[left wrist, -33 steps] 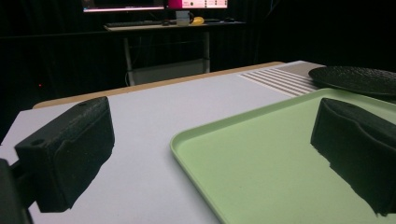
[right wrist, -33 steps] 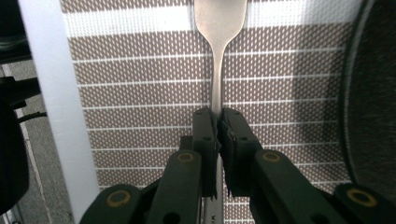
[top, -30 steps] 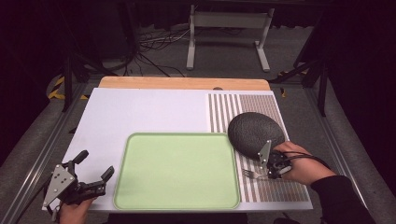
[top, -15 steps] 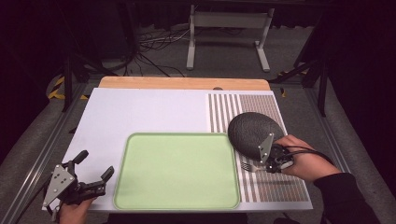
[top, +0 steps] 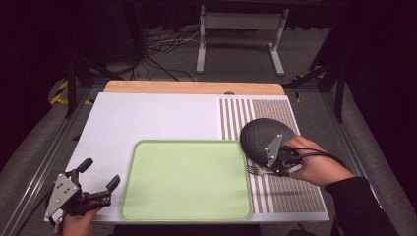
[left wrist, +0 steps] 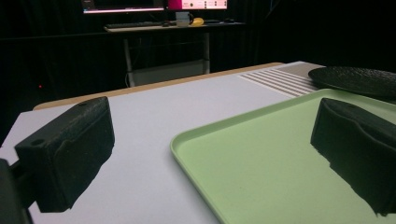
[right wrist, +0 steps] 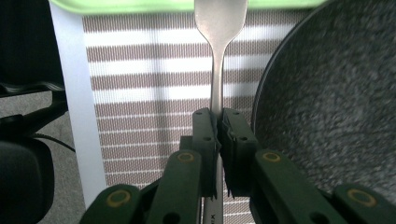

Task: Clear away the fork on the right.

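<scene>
Right claw (right wrist: 218, 122) pinching a fork (right wrist: 218, 56) beside the dark plate (top: 265, 136); next, likely setting it toward nine o'clock, on the green tray (top: 187, 179).

A white table (top: 147, 123) carries a green tray (top: 187, 179), a striped mat (top: 275, 110) and a dark plate (top: 260, 135) on the mat.

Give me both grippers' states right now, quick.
Left gripper: open, nothing between its jaws, beside the green tray.
Right gripper: shut on the fork, next to the dark plate.
</scene>
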